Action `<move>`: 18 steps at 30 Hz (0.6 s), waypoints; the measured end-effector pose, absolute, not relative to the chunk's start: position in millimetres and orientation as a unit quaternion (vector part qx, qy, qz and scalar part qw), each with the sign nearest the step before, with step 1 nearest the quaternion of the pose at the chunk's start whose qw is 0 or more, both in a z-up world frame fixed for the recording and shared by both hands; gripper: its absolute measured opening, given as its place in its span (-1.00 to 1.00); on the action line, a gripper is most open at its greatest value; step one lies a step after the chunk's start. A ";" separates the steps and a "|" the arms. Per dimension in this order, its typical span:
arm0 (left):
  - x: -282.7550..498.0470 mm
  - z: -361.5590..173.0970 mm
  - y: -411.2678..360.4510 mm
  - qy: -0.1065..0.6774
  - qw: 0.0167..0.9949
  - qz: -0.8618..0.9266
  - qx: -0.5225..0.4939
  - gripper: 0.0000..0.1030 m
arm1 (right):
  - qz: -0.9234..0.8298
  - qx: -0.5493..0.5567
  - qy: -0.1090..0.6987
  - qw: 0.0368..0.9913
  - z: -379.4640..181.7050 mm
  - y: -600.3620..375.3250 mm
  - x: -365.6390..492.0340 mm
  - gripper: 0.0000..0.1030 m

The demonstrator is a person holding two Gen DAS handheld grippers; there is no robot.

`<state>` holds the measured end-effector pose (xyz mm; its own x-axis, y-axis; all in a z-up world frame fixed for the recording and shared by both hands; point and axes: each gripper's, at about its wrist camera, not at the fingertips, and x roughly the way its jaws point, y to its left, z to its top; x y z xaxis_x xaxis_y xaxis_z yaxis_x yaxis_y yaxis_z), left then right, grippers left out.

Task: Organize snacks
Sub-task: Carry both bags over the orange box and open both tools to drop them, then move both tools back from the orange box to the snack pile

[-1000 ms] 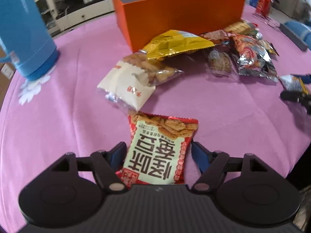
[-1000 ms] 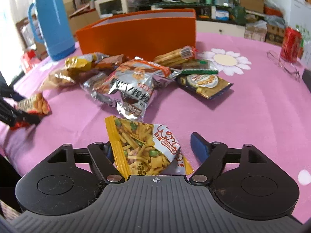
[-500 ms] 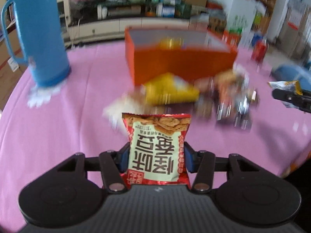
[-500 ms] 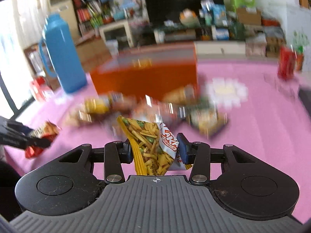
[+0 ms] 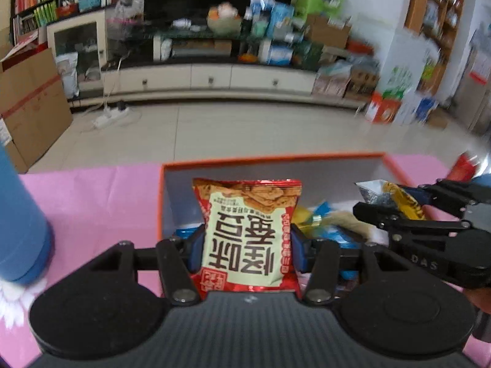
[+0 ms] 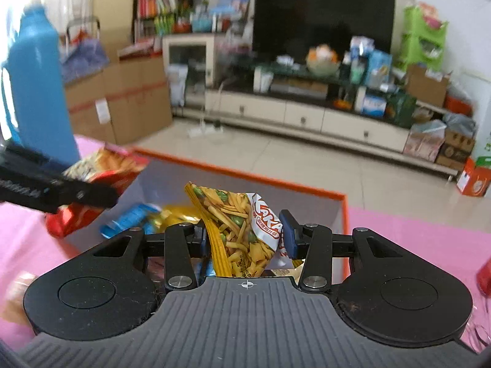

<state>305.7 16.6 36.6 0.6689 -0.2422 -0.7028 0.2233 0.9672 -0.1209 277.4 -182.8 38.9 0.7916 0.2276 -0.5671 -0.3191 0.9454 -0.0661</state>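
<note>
My left gripper (image 5: 247, 247) is shut on a red and cream cracker packet (image 5: 248, 233) and holds it over the left part of the open orange box (image 5: 273, 158). My right gripper (image 6: 245, 236) is shut on a yellow mixed-snack packet (image 6: 239, 230) and holds it over the same orange box (image 6: 245, 178). Each gripper shows in the other's view, the right gripper (image 5: 396, 205) at the right and the left gripper (image 6: 89, 190) at the left. Blue and yellow packets (image 6: 144, 214) lie inside the box.
A tall blue thermos (image 5: 18, 220) stands left of the box on the pink tablecloth (image 5: 92, 193); it also shows in the right wrist view (image 6: 36, 86). A red can (image 5: 466, 165) stands right of the box. Beyond the table are floor and a TV cabinet.
Both grippers closed on their packets, lifted them off the table and carried them forward over the orange box.
</note>
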 end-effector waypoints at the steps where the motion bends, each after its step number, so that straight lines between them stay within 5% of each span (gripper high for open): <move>1: 314.3 25.8 16.0 0.399 0.908 -0.126 -0.012 0.07 | 0.146 -0.082 0.299 0.939 30.1 -180.9 287.3 -0.49; 4: 316.5 19.6 8.1 0.377 0.919 -0.117 0.020 0.38 | 0.154 -0.074 0.337 0.926 7.4 -179.5 311.0 -0.41; 5: 317.2 21.1 9.7 0.377 0.918 -0.120 0.011 0.49 | 0.158 -0.071 0.344 0.923 1.9 -179.8 314.2 -0.23; 8: 303.3 35.2 18.7 0.362 0.924 -0.124 -0.021 0.50 | 0.164 -0.048 0.330 0.929 7.5 -187.9 306.5 -0.10; 11: 272.4 58.3 28.7 0.334 0.934 -0.120 -0.041 0.54 | 0.155 -0.004 0.297 0.942 26.9 -202.8 281.7 0.63; 18: 176.6 72.6 45.8 0.329 0.934 -0.117 -0.075 0.56 | 0.143 0.071 0.248 0.956 54.9 -244.1 172.3 0.82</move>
<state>176.6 45.8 72.6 0.7555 -0.2690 -0.5974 0.1698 0.9610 -0.2181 172.3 -244.1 54.9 0.8364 0.3086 -0.4530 -0.2382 0.9490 0.2067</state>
